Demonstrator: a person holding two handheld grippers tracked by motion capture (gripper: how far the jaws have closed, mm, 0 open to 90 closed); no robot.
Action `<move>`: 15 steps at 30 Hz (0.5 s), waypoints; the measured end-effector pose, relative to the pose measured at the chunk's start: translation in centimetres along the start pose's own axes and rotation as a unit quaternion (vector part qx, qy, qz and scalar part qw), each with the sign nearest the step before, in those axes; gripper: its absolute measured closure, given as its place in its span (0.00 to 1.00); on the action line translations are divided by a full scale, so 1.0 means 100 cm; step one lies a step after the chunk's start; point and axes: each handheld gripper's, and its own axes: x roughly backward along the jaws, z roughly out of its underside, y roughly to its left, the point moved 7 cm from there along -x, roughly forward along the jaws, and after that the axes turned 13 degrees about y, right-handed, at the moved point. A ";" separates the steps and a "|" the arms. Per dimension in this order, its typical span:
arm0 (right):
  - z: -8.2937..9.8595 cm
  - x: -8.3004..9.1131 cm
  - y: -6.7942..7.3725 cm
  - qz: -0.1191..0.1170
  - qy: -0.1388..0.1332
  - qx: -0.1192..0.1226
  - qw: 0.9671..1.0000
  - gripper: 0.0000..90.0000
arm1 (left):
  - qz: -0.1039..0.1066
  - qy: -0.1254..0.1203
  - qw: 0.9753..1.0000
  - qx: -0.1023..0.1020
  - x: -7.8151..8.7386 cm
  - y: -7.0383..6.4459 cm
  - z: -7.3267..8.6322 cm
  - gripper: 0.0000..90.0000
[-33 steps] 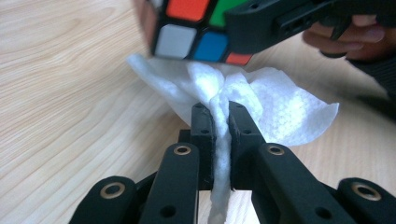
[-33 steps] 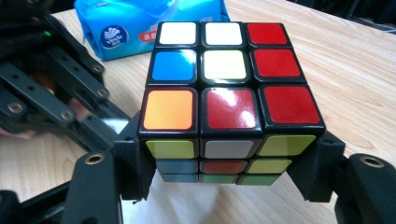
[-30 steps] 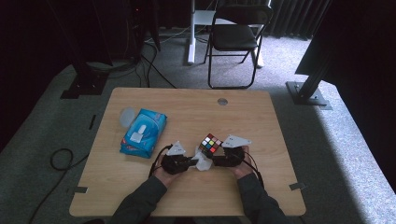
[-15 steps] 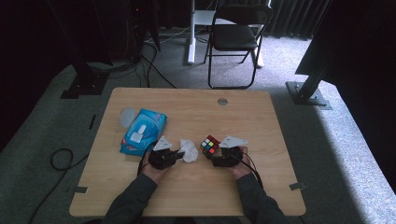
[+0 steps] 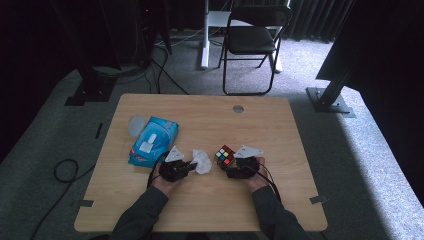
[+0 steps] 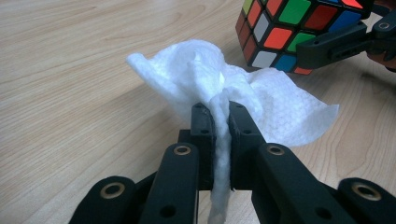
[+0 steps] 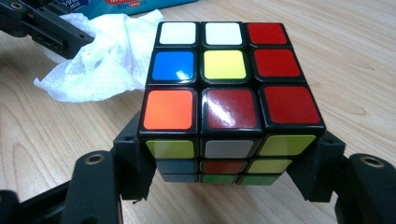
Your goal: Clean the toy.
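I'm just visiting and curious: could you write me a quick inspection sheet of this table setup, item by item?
Surface: wooden table, with a round grommet.
Job's things: Rubik's cube; crumpled white tissue.
Clutter: blue wet-wipes pack, its round lid open beside it.
Grippers: left gripper shut on the tissue; right gripper clamped on the cube's sides.
Cables: a black cable on the carpet at left.
Surroundings: folding chair beyond the table, grey carpet.

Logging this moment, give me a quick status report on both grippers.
Left gripper shut on white wipe. Right gripper shut on puzzle cube. Wipe beside cube, not touching it. Nothing between them.
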 end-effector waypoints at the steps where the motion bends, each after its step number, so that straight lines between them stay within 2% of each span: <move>1: 0.000 0.000 0.000 0.000 0.001 0.000 1.000 0.38 | 0.000 0.001 1.000 -0.001 0.000 0.000 0.000 0.92; 15: 0.000 -0.002 -0.001 0.001 0.002 -0.003 1.000 0.38 | -0.001 0.005 1.000 -0.006 -0.003 -0.003 0.001 0.92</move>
